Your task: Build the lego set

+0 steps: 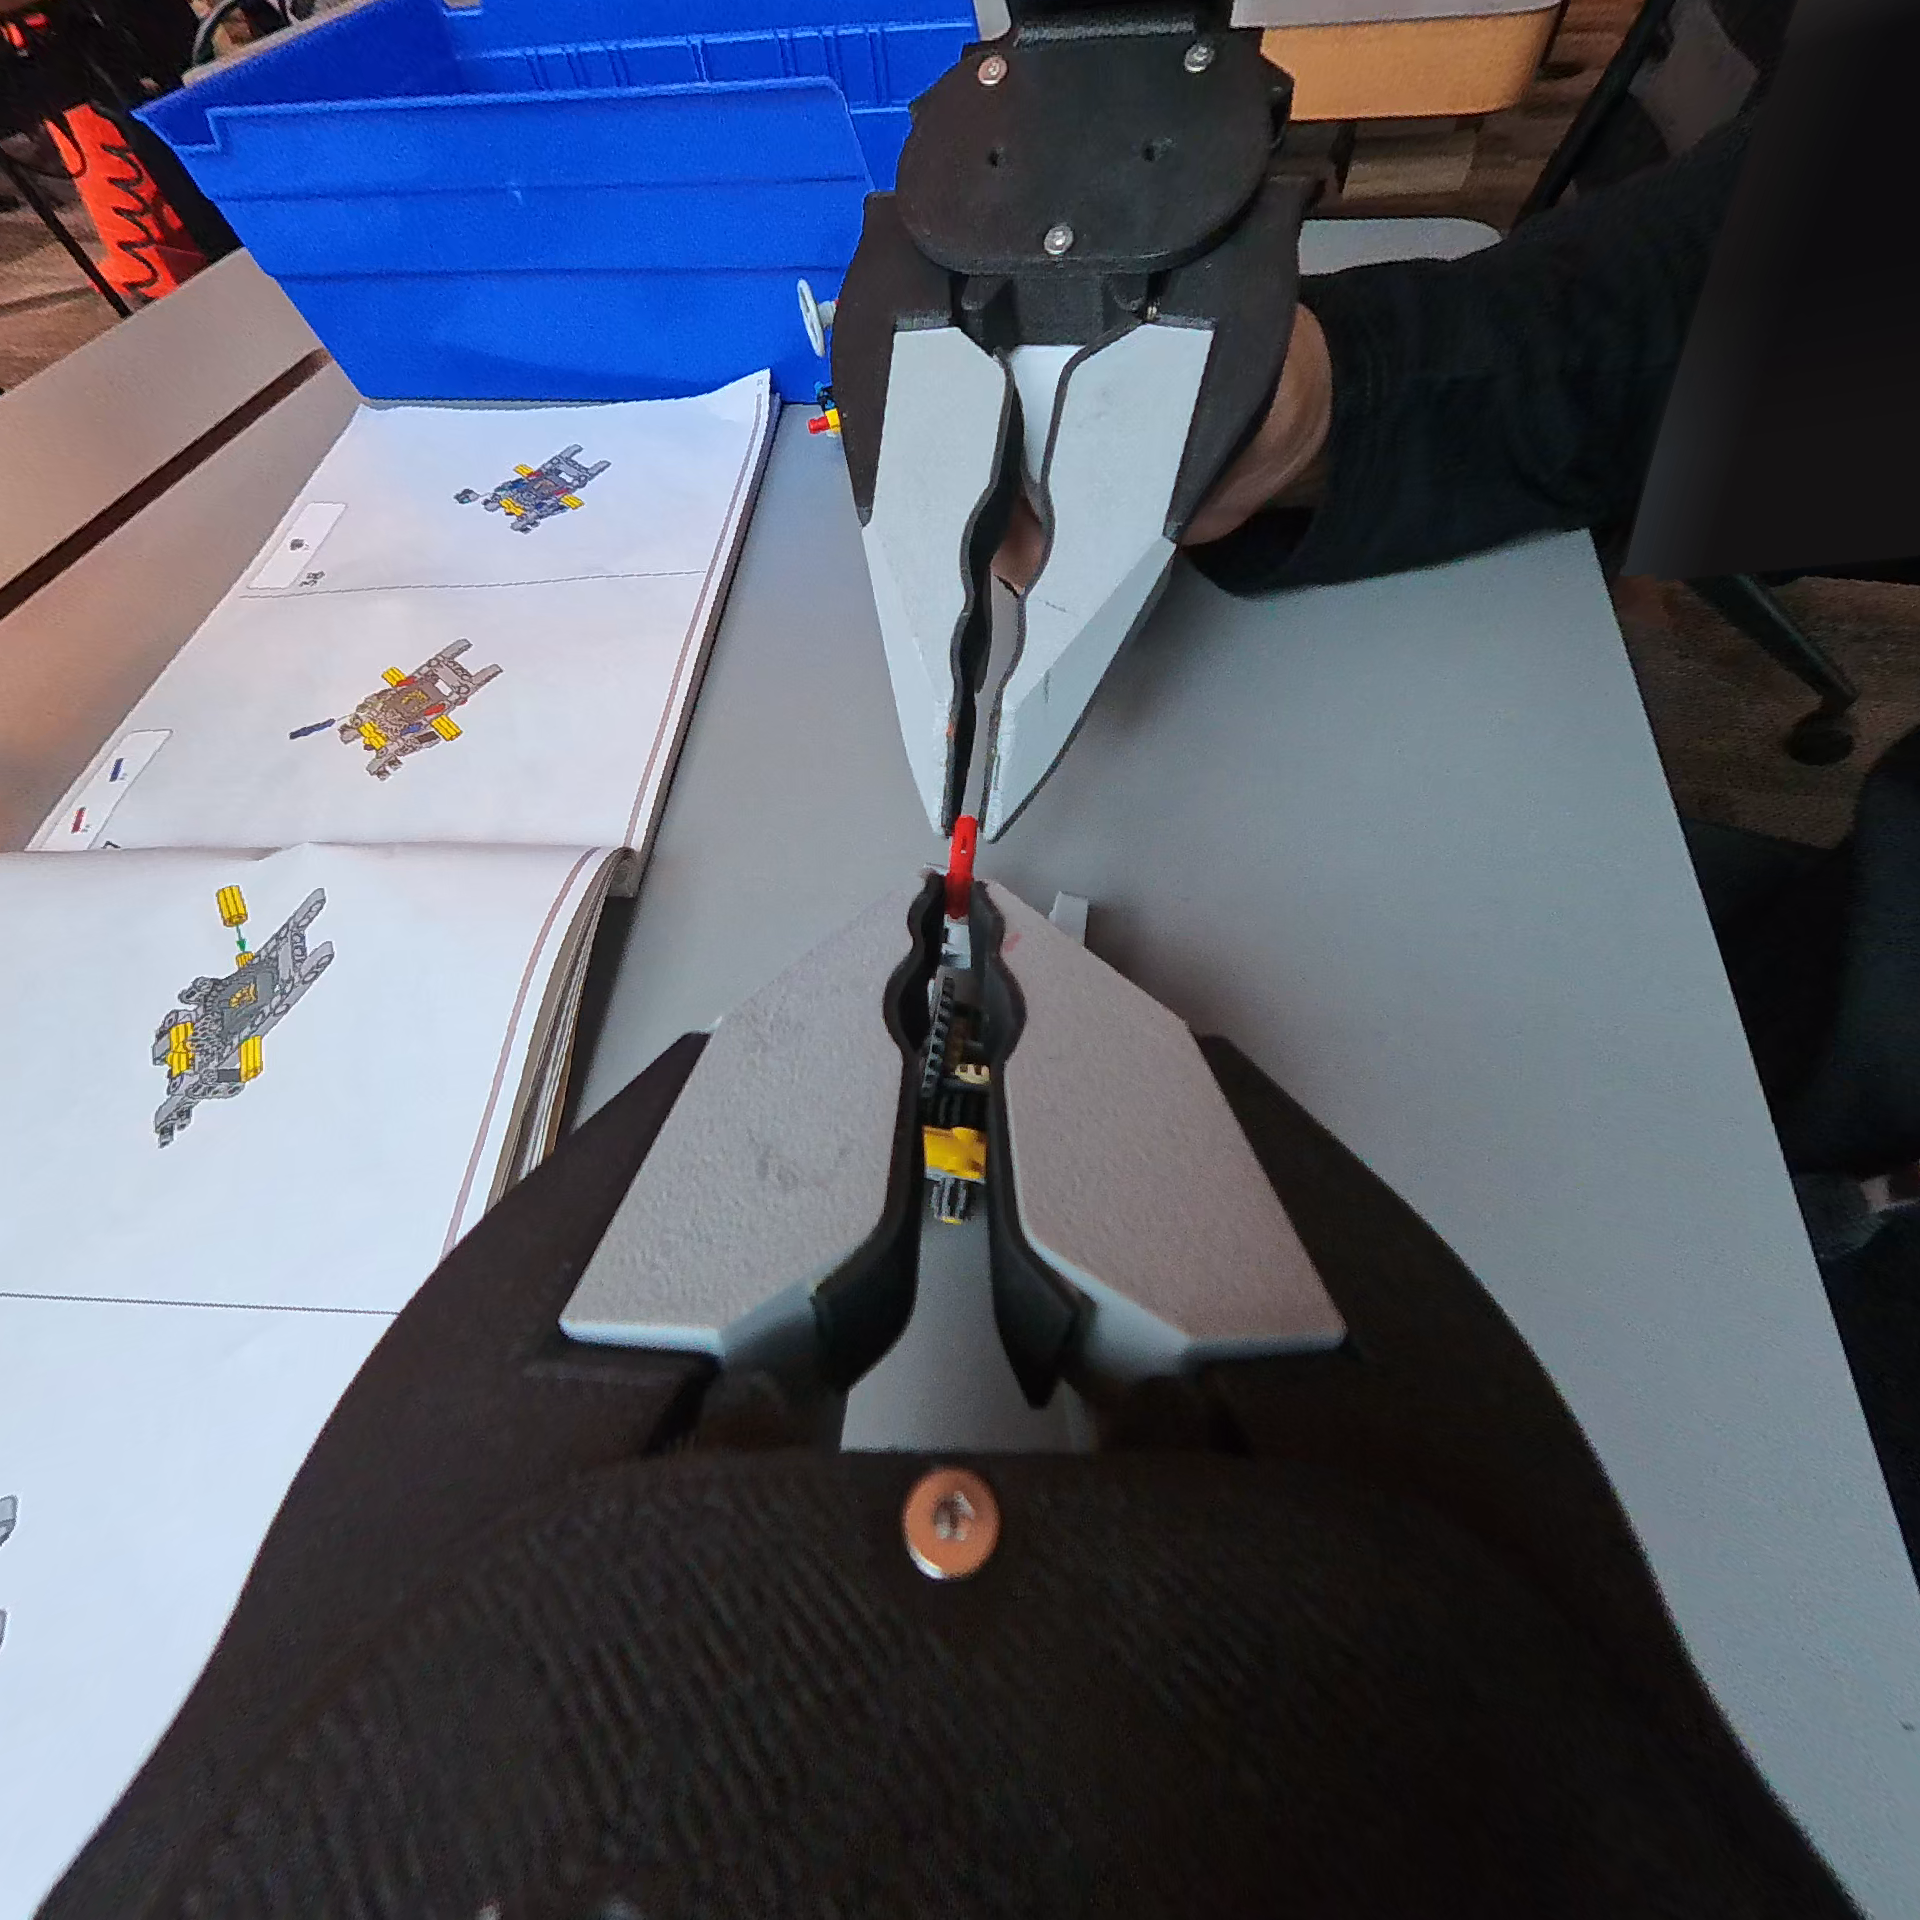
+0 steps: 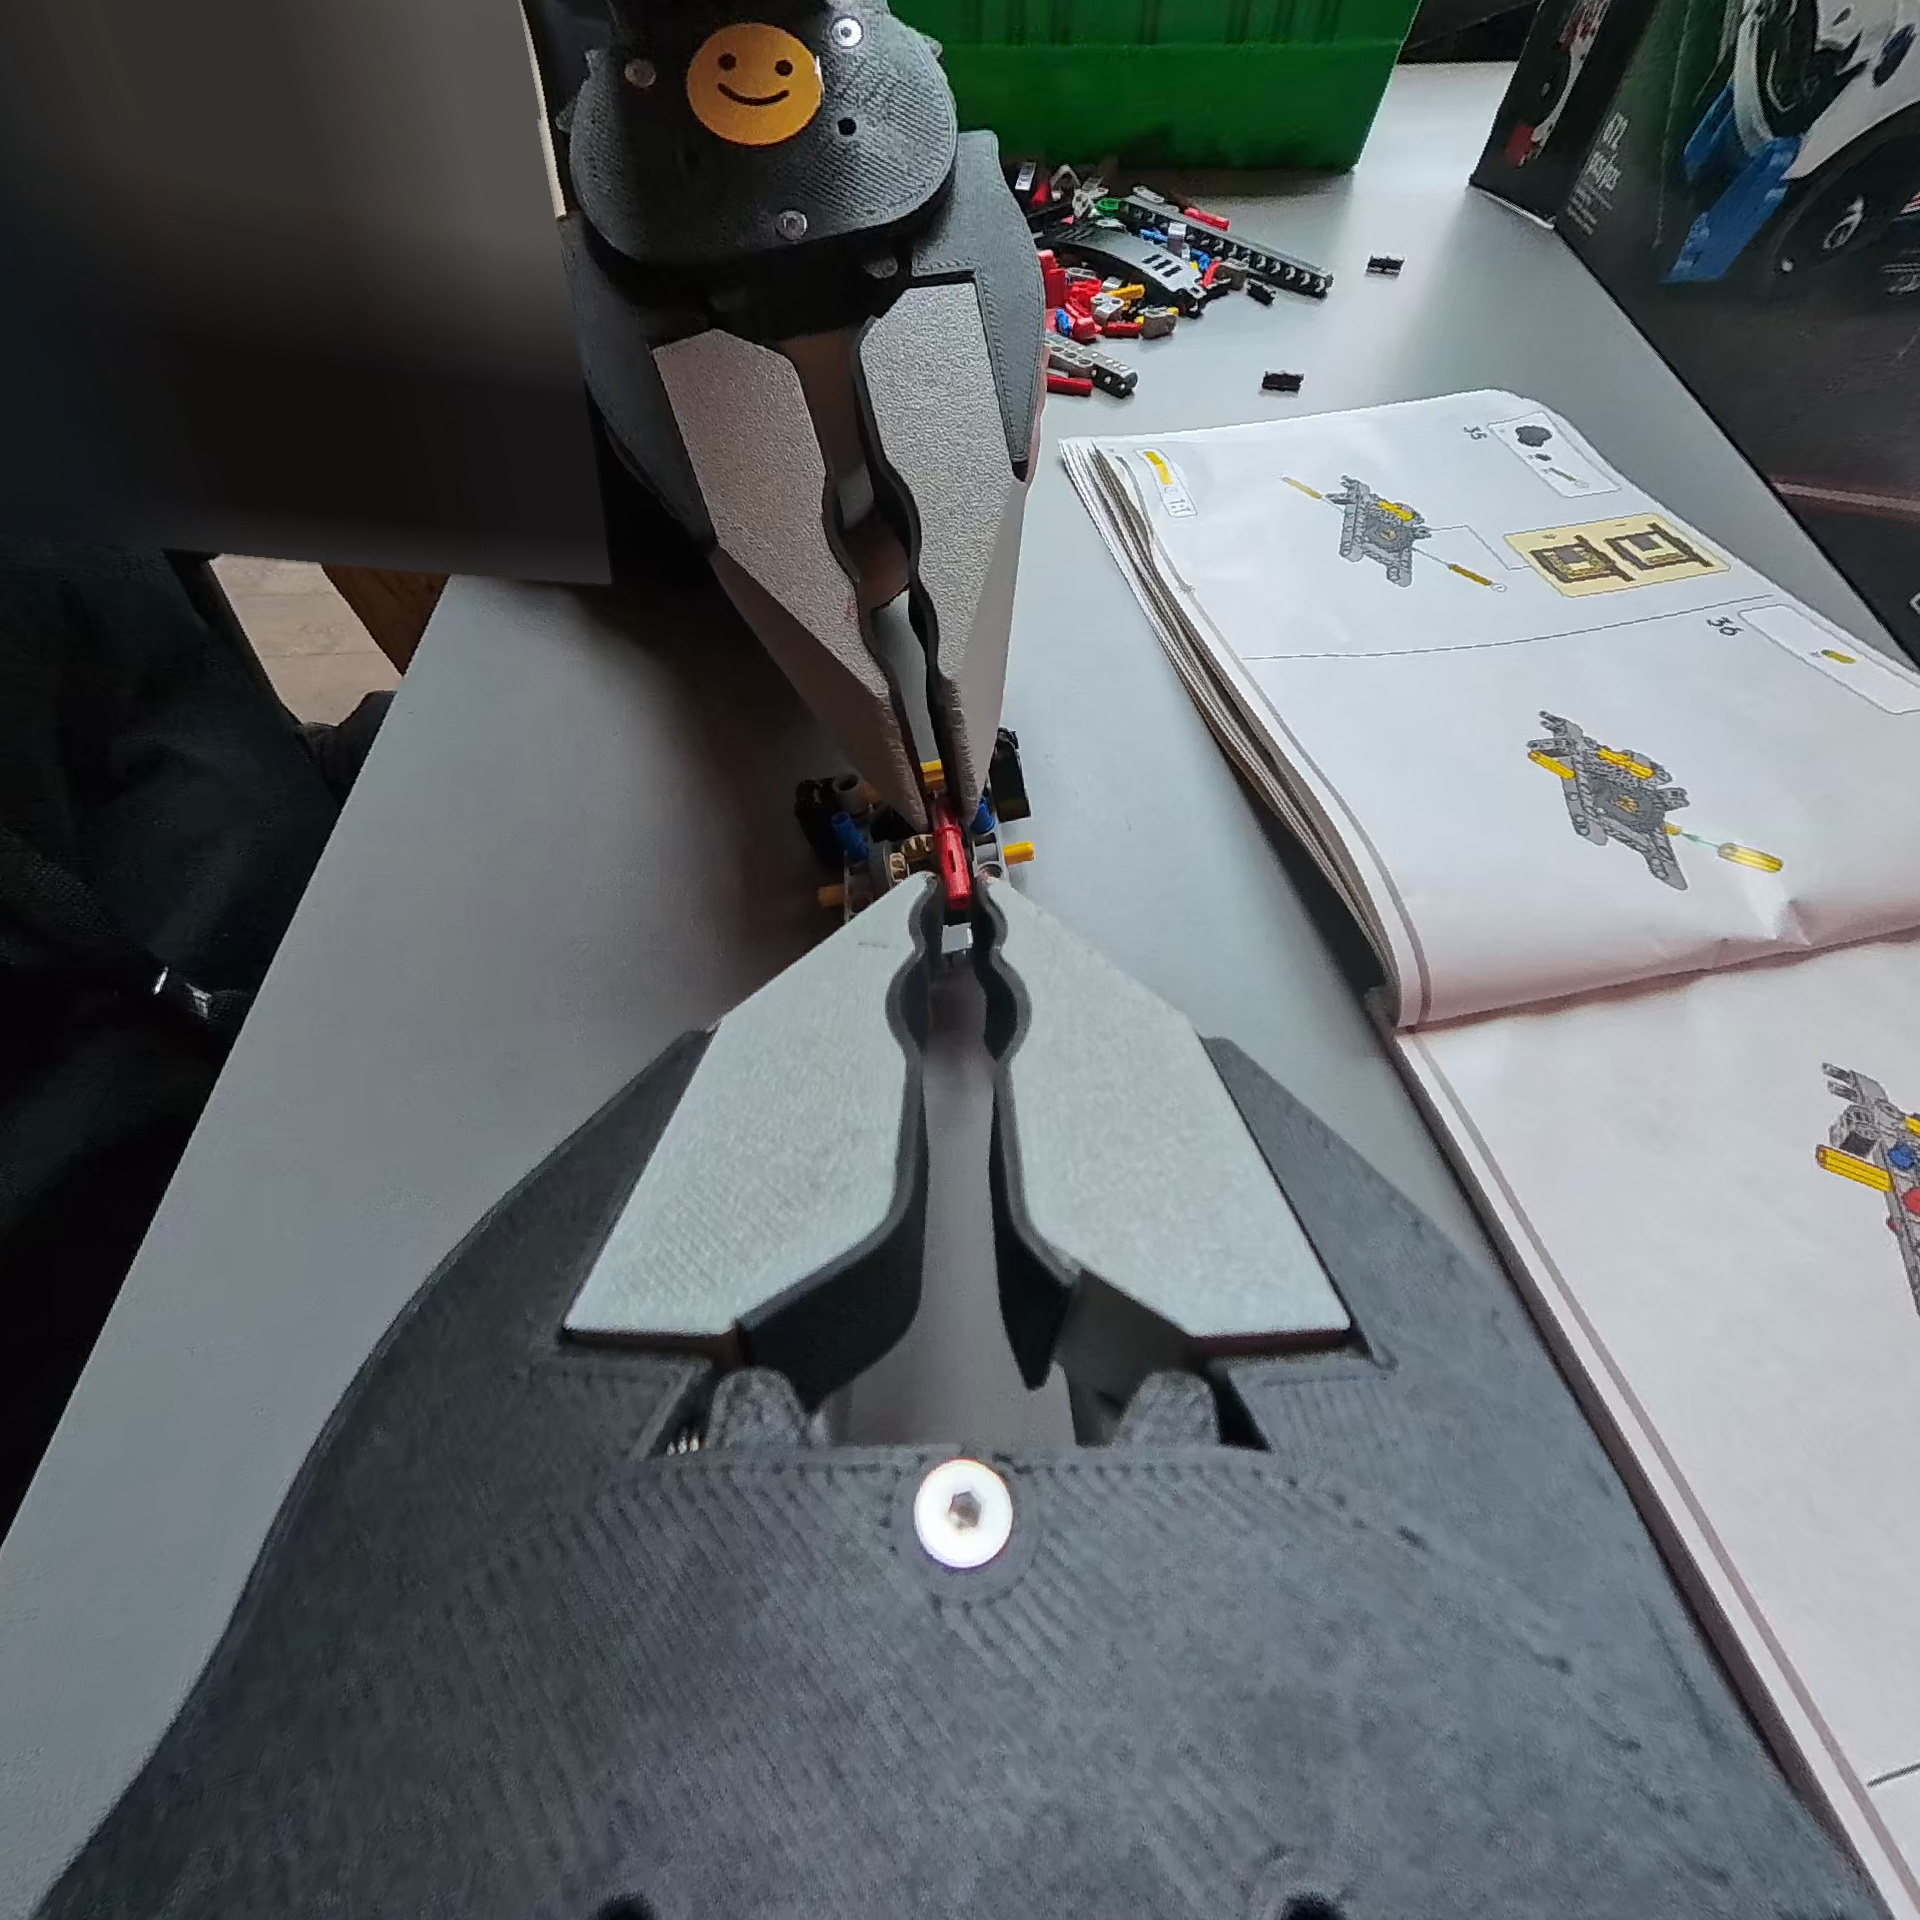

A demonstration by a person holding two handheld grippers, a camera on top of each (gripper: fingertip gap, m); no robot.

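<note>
Left gripper (image 1: 954,914) clamps the lego build (image 1: 956,1101) over the table (image 1: 1351,935) — right gripper (image 2: 951,920) pinches a red pin (image 2: 951,857), tip to tip, beside the manual (image 1: 468,644).

Black ribbed left gripper (image 1: 954,914) and right gripper (image 2: 951,914), grey wedge fingers (image 1: 790,1122), silver screws; yellow smiley sticker (image 2: 753,83) upper centre; black sleeve (image 1: 1538,384).

We see a grey table (image 2: 582,748) carrying an open instruction booklet (image 2: 1558,727), loose lego pieces (image 2: 1132,281), a blue bin (image 1: 540,229), a green bin (image 2: 1164,94).
</note>
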